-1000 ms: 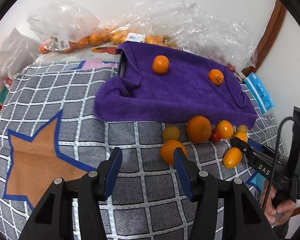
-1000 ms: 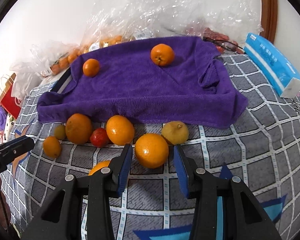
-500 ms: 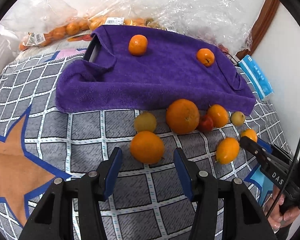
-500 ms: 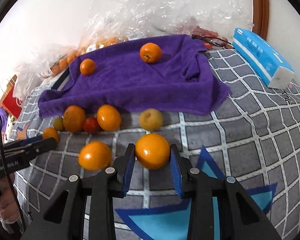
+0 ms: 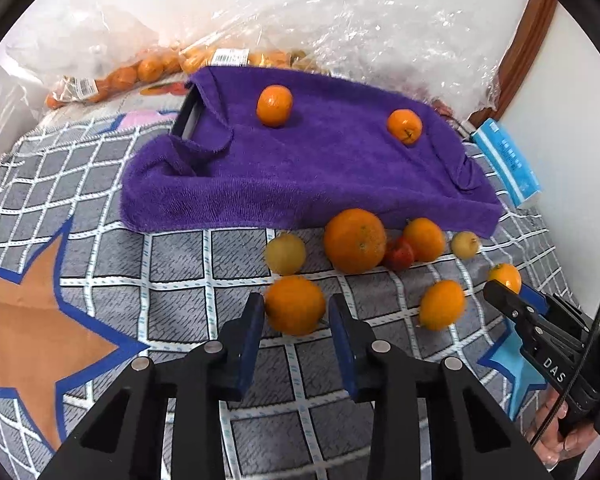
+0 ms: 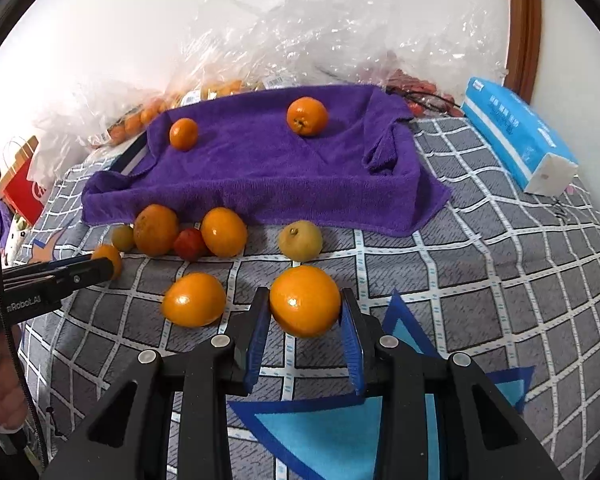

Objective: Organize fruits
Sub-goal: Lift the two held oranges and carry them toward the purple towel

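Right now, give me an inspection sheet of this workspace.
Surface: checked sheet with star patches.
Job's things: two towel oranges on a purple towel; six loose fruits in front of it.
Clutter: plastic bags holding fruit, tissue pack, red bag.
Grippers: left gripper shut on first orange; right gripper shut on second orange; both have just been closing.
Cables: black cable hangs beside the right gripper's handle.
Surroundings: white wall, wooden frame.
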Demonstrator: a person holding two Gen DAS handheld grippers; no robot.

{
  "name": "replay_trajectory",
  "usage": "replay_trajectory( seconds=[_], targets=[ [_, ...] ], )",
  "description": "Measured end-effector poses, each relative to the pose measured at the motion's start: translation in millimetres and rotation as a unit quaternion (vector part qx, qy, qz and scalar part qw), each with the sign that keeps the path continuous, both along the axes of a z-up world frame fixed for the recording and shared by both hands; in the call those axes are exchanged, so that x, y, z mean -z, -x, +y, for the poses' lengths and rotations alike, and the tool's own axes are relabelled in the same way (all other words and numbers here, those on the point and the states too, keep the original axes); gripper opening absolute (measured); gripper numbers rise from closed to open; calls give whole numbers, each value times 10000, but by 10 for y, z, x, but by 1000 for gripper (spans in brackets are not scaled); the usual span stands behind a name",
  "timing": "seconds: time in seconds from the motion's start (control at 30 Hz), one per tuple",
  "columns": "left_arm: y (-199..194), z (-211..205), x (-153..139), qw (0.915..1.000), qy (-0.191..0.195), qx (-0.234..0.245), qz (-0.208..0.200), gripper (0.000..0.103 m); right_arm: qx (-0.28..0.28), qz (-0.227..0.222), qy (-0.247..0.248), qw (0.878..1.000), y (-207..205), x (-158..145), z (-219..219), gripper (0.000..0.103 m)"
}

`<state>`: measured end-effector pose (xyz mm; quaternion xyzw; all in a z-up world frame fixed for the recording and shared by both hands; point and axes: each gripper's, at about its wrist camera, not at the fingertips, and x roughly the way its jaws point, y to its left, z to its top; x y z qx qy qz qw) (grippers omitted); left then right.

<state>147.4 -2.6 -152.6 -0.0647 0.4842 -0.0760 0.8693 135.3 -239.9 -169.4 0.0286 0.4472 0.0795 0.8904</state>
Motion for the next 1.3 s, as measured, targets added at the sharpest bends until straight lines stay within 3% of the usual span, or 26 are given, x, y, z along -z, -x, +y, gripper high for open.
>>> replay_trajectory(
  seconds=[0.17, 0.37, 0.47, 0.77, 1.3],
  targets=[
    [147, 15, -195, 9998, -53, 21, -192, 21, 37, -244, -96, 9996, 116, -247, 10, 34],
    [243, 25, -167, 9999, -45, 48, -119, 20, 33, -360, -97, 9993, 231, -405, 39, 34],
    [243, 51, -90, 10000, 79, 34, -36, 21, 79, -327, -53, 9994, 293, -383, 25, 34],
    [79, -14, 102, 9992, 232, 242, 197, 37, 113, -181, 43, 9998, 319, -253, 52, 34],
    [-126, -237, 108, 9975, 349, 601, 95, 31, 360, 3, 80, 9993, 141, -184, -122, 34]
  ],
)
